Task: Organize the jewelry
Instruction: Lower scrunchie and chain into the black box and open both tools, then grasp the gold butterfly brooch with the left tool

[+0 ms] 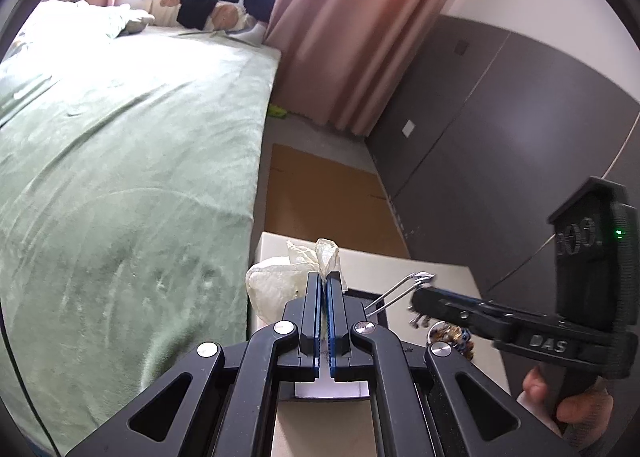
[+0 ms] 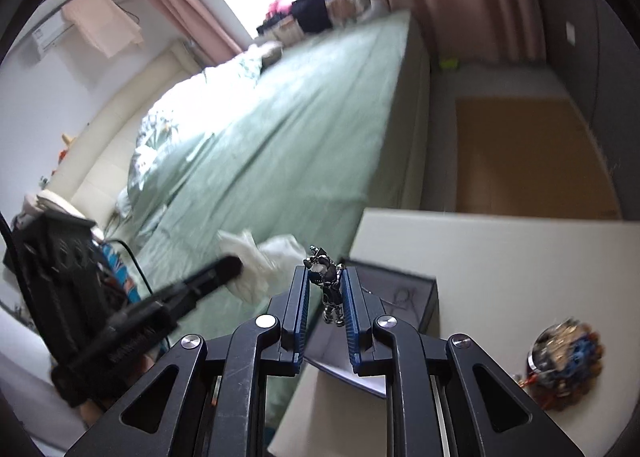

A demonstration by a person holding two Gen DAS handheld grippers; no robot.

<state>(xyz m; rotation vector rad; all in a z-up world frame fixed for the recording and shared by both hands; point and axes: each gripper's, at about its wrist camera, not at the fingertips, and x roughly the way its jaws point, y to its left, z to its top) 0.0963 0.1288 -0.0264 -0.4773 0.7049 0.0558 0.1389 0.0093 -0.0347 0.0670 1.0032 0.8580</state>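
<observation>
Between the closed fingers of the left gripper (image 1: 325,281) sits the gathered neck of a cream cloth pouch (image 1: 276,285), hanging beside the green bed (image 1: 120,177) at the pale surface (image 1: 440,277) edge, likely held ready to receive jewelry. Right of these fingers, the right gripper (image 1: 420,297) reaches in level, a metal piece (image 1: 400,289) protruding.

Seen from the right wrist, clenched fingers grasp a silver chain ornament (image 2: 328,281) above a dark box (image 2: 404,293). Far right lies a beaded trinket (image 2: 564,361). Left, the left gripper (image 2: 228,265) angles toward the pouch.
</observation>
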